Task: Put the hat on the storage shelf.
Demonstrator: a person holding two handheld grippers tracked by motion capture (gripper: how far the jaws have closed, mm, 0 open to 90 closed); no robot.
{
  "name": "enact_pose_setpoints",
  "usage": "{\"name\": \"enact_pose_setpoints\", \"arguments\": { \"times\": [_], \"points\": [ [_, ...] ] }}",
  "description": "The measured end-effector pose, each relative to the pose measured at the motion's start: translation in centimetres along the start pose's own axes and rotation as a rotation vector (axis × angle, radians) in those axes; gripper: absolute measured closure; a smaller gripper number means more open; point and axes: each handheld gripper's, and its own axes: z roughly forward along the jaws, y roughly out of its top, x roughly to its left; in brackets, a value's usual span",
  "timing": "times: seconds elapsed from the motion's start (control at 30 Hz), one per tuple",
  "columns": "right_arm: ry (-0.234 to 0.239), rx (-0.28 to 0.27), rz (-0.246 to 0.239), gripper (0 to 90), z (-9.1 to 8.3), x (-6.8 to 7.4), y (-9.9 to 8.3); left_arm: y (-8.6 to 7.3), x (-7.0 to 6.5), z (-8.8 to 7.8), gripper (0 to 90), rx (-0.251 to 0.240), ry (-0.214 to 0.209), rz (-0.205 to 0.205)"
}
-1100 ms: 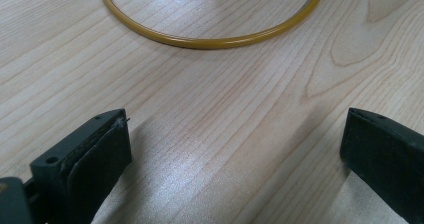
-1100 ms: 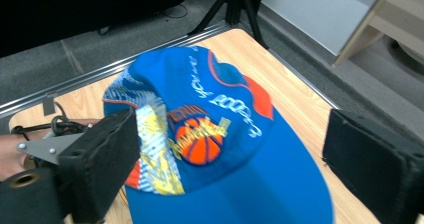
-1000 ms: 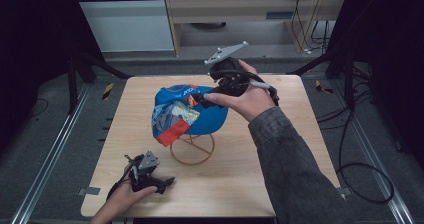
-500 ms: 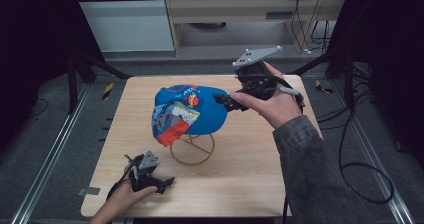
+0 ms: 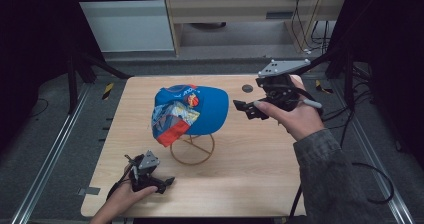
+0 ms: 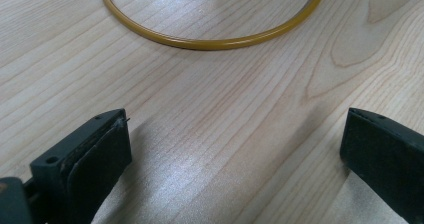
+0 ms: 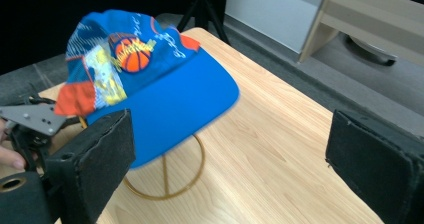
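A blue cap [image 5: 190,111] with a basketball badge and an orange-and-yellow patch sits on a gold wire stand [image 5: 192,151] in the middle of the wooden table [image 5: 260,184]. My right gripper [image 5: 241,110] hovers open just right of the brim, apart from it. In the right gripper view the cap [image 7: 150,79] and the stand [image 7: 165,184] lie ahead between wide-open jaws [image 7: 230,149]. My left gripper [image 5: 167,184] rests near the table's front left edge. Its jaws [image 6: 235,144] stand open over bare wood, short of the stand's ring [image 6: 210,41].
A small dark round mark [image 5: 247,88] sits on the table behind the right gripper. Metal frame rails and black tripod legs flank the table; a cabinet stands beyond it. The left gripper [image 7: 35,124] appears past the cap in the right gripper view.
My right gripper has drawn back to the right, from at the cap's brim to clear of it. The cap stays on the stand. The left gripper has not moved.
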Motion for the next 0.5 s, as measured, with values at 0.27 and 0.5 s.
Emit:
{"name": "enact_pose_setpoints", "arguments": {
  "times": [0.27,0.5],
  "points": [
    [-0.046,0.002,0.038,6.4,-1.7,-1.3,-2.6,0.0,0.0,0.0,0.0,0.000,0.000,0.000],
    [-0.054,0.003,0.061,6.3,-2.4,-2.0,-4.7,0.0,0.0,0.0,0.0,-0.001,0.001,0.000]
  ]
}}
